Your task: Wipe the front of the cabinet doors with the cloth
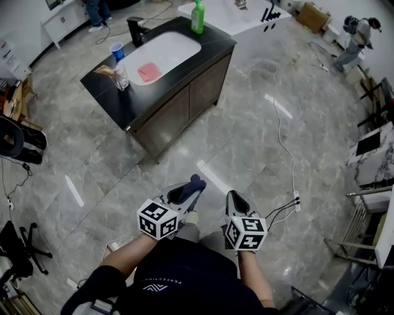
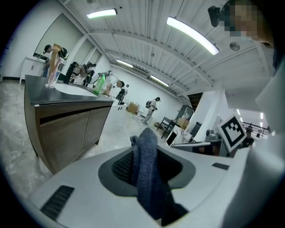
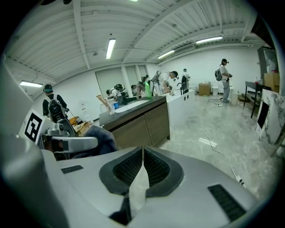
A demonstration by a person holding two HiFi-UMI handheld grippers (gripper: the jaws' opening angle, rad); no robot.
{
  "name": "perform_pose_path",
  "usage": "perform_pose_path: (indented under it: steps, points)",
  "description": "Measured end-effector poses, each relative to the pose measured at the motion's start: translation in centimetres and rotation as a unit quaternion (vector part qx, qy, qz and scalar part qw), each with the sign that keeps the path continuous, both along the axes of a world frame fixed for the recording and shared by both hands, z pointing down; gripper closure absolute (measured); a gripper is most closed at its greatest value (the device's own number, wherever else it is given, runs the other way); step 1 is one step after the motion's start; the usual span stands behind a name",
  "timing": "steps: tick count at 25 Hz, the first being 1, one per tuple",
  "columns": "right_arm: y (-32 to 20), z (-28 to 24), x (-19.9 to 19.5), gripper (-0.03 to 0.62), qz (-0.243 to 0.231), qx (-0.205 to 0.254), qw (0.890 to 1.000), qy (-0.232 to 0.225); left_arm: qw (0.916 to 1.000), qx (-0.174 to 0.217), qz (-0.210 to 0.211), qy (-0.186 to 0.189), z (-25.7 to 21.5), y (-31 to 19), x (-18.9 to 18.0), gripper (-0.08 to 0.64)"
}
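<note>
The left hand-held gripper [image 1: 192,186] pinches a dark blue cloth [image 2: 147,171] that bunches up between its jaws. Just beside it, the right hand-held gripper [image 1: 236,198] has its jaws pressed together. Both hang over the glossy grey marble-look floor [image 1: 246,141], where a white power cable [image 1: 282,132] trails. Well apart stands the black-topped bench [image 1: 209,43], with its brown cabinet doors [image 1: 188,101] closed. On the bench are a white sink basin [image 1: 169,46], a pink rag [image 1: 149,72] in the basin and a green bottle [image 1: 197,16].
</note>
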State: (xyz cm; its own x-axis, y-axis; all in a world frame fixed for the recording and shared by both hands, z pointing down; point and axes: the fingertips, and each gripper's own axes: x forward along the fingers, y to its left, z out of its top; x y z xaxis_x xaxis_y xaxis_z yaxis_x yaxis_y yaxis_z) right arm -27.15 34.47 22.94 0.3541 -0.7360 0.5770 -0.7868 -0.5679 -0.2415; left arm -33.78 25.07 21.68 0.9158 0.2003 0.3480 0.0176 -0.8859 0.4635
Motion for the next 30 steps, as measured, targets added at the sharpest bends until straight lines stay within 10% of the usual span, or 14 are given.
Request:
perform_pose_path:
  steps: [10,17,30]
  points:
    - [-7.1,-0.7,2.4,0.554,-0.098,0.018,0.995,0.009,0.9906,0.002,-0.134,0.025,-1.6,-5.6,-1.5,0.438]
    - [-9.9,-0.4,5.0,0.554,-0.171,0.038,0.985,-0.005,0.9695,0.024,-0.244,0.011,-1.4,-7.8,-1.4,0.438]
    - [-6.4,0.5,18.9,0.554,-0.270,0.032,0.962,-0.015,0.9462,0.025,-0.322,0.011,-1.3,-3.1,14.2,0.437]
